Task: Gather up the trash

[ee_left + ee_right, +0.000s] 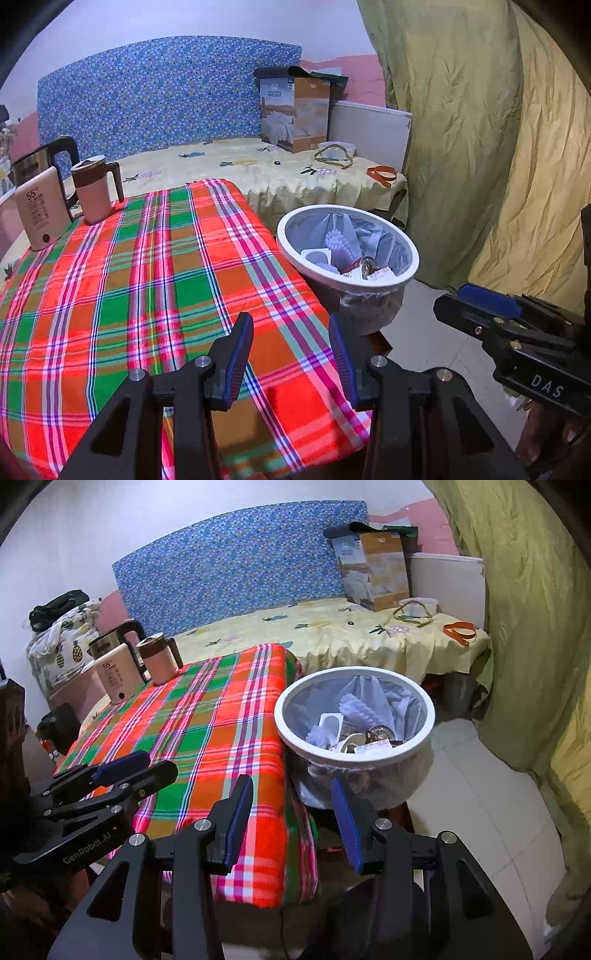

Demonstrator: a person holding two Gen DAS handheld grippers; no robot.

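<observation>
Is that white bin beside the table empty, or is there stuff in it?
Not empty: the bin holds trash low inside its clear liner.

We find both views evenly and fairly brightly lit, with a cool bluish cast on the wall (147,22); no lamp or window shows. The plaid cloth (147,280) reads oversaturated, its red squares glowing near glare. Shadows are soft: a faint one lies on the cloth near its front edge, under the left gripper (291,354). Fisheye distortion bends the blue headboard (236,561) and the curtain (535,627); black vignetting fills the picture corners. Focus is acceptable, with slight softness toward the rims.
</observation>
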